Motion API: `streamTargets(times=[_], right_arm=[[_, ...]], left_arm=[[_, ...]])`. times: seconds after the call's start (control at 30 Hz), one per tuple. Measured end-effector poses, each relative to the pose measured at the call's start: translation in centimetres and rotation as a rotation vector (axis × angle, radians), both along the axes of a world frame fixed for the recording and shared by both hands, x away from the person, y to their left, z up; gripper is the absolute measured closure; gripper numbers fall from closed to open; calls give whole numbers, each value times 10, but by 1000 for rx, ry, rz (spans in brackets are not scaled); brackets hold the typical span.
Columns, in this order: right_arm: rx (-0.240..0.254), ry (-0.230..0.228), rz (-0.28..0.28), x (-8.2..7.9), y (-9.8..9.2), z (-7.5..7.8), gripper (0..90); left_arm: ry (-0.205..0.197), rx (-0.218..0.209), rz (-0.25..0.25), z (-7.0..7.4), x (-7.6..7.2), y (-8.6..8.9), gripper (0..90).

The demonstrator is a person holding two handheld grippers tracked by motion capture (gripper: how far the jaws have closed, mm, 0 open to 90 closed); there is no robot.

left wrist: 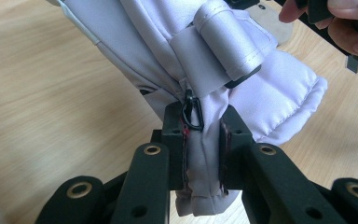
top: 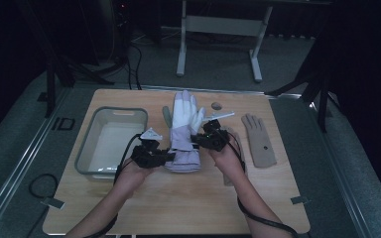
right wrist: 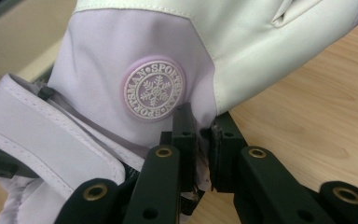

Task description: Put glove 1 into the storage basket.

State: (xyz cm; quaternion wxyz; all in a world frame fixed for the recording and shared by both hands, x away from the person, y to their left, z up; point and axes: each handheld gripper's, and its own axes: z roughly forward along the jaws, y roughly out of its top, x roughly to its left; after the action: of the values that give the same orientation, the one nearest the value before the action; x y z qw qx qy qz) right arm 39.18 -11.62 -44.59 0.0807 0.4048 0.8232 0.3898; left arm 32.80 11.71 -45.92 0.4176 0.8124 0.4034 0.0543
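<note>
A lilac and white ski glove [top: 183,130] hangs between my two grippers above the wooden table [top: 178,198], fingers pointing away. My left gripper [top: 164,156] is shut on the glove's cuff edge [left wrist: 203,154], beside a small black clip [left wrist: 192,109] and a grey strap [left wrist: 223,42]. My right gripper [top: 200,139] is shut on the glove's other side [right wrist: 200,126], just beside a round snowflake badge [right wrist: 154,89]. A fold of fabric is pinched between each pair of pads.
A grey plastic tub [top: 110,141] stands left of the glove. A tan glove [top: 259,140] lies flat at the right, and a small brown object [top: 217,105] at the back. Bare wood lies in front of my hands.
</note>
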Motion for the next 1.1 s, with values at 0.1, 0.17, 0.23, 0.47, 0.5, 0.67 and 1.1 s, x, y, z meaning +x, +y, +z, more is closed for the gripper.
streamTargets(times=[0.1, 0.17, 0.23, 0.47, 0.5, 0.67, 1.1], right_arm=[[7, 0, 10, 1, 8, 5, 828], [9, -3, 19, 2, 13, 7, 828], [12, -5, 23, 3, 18, 10, 828], [18, -3, 49, 7, 41, 19, 828], [18, -5, 53, 7, 44, 20, 828], [14, -7, 77, 10, 67, 24, 828], [13, -11, 148, 13, 136, 32, 828]], left_arm=[[-5, 8, -4, 5, 0, 8, 768], [-9, 7, -4, 8, 0, 14, 768], [-9, 2, 0, 11, 0, 20, 769], [-13, -2, 17, 18, -2, 43, 768], [-15, 0, 21, 19, -2, 47, 768], [-20, 13, 40, 24, -5, 68, 768], [-16, 17, 86, 32, -14, 134, 767]])
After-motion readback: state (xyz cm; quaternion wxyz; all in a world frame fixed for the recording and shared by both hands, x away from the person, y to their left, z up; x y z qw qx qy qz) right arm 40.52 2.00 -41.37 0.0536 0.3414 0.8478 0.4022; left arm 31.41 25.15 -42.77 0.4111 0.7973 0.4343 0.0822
